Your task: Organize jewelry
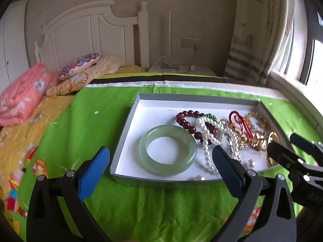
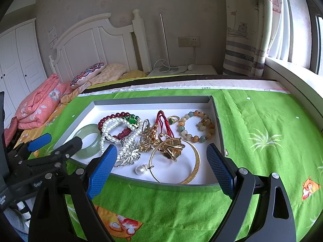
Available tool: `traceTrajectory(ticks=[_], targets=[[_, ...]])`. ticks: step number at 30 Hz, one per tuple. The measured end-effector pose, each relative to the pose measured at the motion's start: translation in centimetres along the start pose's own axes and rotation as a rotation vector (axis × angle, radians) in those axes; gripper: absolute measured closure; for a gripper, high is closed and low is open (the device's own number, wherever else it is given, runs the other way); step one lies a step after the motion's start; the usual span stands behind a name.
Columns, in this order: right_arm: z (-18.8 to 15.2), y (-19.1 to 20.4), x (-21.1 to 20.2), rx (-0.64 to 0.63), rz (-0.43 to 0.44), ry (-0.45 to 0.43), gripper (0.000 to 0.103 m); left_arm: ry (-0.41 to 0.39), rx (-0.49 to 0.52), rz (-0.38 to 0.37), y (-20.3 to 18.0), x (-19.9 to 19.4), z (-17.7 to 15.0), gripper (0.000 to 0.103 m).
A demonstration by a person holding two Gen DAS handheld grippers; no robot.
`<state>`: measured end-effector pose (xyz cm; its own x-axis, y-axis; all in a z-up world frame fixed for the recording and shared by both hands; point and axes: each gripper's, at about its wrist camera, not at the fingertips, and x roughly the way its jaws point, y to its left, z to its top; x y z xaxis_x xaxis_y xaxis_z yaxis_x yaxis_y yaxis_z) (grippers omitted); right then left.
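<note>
A shallow grey tray (image 1: 125, 129) (image 2: 153, 100) with a white floor lies on the green cloth and holds tangled jewelry. In it are a pale jade bangle (image 1: 167, 170) (image 2: 86, 129), a dark red bead bracelet (image 1: 186, 124) (image 2: 113, 117), a pearl strand (image 1: 206, 141) (image 2: 109, 129), a gold bangle (image 2: 195, 161), a gold flower piece (image 2: 173, 149), a red cord (image 2: 163, 121) and a mixed-stone bracelet (image 2: 196, 129). My left gripper (image 1: 160, 150) (image 2: 58, 139) hovers open at the tray's near left, over the jade bangle. My right gripper (image 2: 161, 148) (image 1: 281, 141) stands open at the near right edge, holding nothing.
The green cartoon cloth (image 2: 262, 133) covers the work surface. A bed runs to the left with a pink quilt (image 2: 38, 104), pillows (image 1: 80, 64) and a white headboard (image 1: 84, 32). At the right is a window sill (image 2: 292, 74), and behind the surface a white nightstand (image 2: 191, 69) with cables.
</note>
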<state>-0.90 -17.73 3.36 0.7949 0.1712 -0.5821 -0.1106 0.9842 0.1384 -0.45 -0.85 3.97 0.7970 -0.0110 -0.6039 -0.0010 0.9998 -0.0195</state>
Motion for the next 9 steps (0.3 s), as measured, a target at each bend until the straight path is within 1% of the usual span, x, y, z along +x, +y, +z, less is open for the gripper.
traceTrajectory(ticks=[3, 6, 8, 9], targets=[[0.07, -0.01, 0.05, 0.001, -0.001, 0.001, 0.017, 0.011, -0.023, -0.002, 0.52, 0.19, 0.05, 0.002], [0.00, -0.04, 0.03, 0.004, -0.004, 0.008, 0.017, 0.034, 0.001, 0.002, 0.25, 0.33, 0.10, 0.002], [-0.38, 0.03, -0.08, 0.008, -0.028, 0.049, 0.017, 0.049, 0.023, 0.016, 0.00, 0.17, 0.02, 0.002], [-0.75, 0.06, -0.13, 0.010, -0.035, 0.084, 0.017, 0.060, 0.035, 0.020, -0.05, -0.01, -0.16, 0.002]])
